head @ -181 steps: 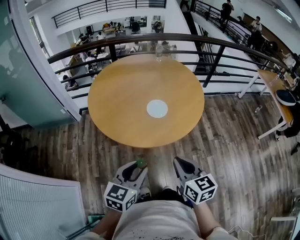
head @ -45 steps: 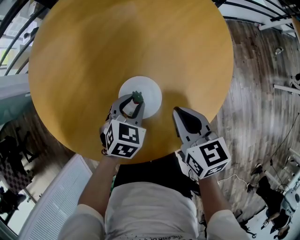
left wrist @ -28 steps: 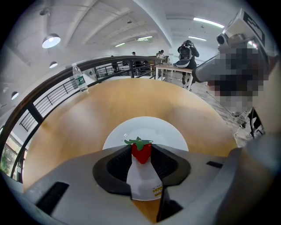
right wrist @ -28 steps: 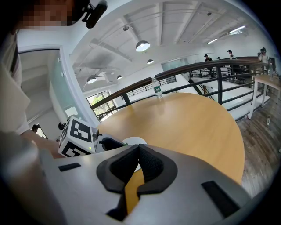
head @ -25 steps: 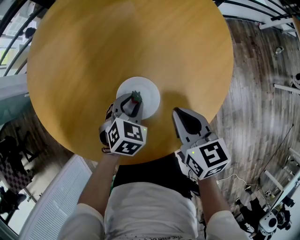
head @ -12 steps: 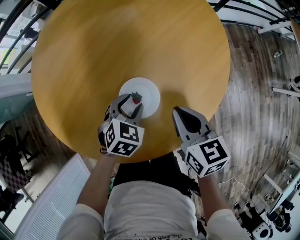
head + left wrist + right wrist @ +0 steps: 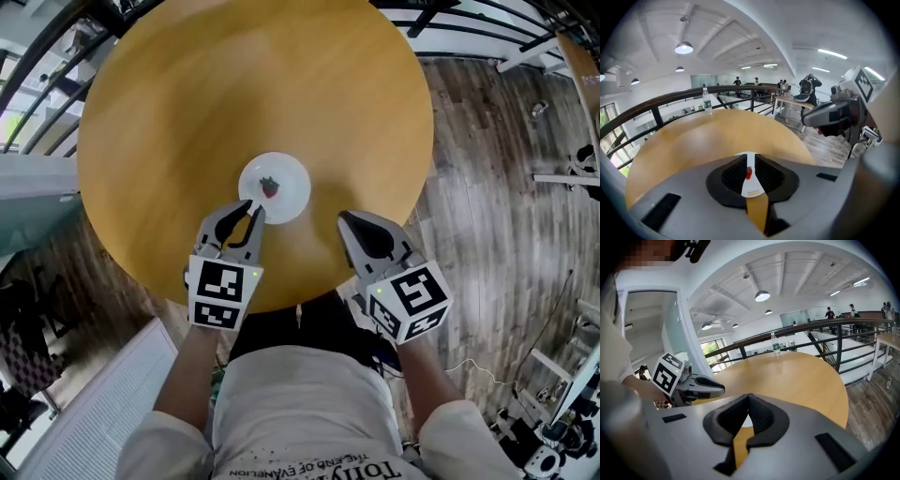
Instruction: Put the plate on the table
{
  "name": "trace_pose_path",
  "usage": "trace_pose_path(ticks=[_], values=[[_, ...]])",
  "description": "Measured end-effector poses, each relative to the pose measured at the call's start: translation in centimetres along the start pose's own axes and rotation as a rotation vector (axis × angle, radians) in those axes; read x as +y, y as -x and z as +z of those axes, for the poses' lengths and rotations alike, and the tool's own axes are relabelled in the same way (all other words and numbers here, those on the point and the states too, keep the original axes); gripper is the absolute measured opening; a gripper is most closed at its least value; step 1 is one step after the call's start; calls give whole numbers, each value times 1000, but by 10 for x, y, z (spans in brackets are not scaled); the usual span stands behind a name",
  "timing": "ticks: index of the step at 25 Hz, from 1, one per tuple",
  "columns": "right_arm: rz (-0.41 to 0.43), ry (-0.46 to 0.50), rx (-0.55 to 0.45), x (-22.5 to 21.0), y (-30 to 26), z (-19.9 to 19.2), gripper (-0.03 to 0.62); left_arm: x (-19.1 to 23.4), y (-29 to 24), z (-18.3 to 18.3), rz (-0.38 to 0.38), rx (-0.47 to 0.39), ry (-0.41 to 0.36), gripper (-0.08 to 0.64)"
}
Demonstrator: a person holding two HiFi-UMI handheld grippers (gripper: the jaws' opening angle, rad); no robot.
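- Showing the white plate [image 7: 292, 173] lying flat on the round wooden table [image 7: 187, 103], between the table's centre and its near edge, with a small red fruit [image 7: 270, 187] at the plate's middle.
- Holding the left gripper [image 7: 246, 214] above the near edge, tips just short of the plate's rim; narrowing its jaws just now to a slim gap, pinching nothing.
- Hanging the right gripper [image 7: 345, 221] beside it at the same edge, pressing its jaws together on nothing.
- Showing a water bottle [image 7: 707, 101] standing upright at the far edge.
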State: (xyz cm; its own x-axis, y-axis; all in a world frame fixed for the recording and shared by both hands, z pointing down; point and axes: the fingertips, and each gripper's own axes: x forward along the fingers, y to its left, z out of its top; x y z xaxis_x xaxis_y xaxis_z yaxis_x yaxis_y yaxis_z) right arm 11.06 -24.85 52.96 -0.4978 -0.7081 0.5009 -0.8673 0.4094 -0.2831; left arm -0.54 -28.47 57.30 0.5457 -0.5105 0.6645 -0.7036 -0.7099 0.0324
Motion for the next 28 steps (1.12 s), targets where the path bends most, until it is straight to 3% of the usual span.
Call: trace_pose_path(ticks=[5,9,14,28], values=[[3,23,-33,21,26,13,20,-13,50,17,-34,-76,74,25],[11,46,-47,37,40,20,20,-20,87,21,-69,-134,162,25],[51,63,-31,57,64,22,20,-40,126,15,-36,-151,141,25],[92,131,-55,94,71,33,20,-37,176,-6,33,-190,175,25]])
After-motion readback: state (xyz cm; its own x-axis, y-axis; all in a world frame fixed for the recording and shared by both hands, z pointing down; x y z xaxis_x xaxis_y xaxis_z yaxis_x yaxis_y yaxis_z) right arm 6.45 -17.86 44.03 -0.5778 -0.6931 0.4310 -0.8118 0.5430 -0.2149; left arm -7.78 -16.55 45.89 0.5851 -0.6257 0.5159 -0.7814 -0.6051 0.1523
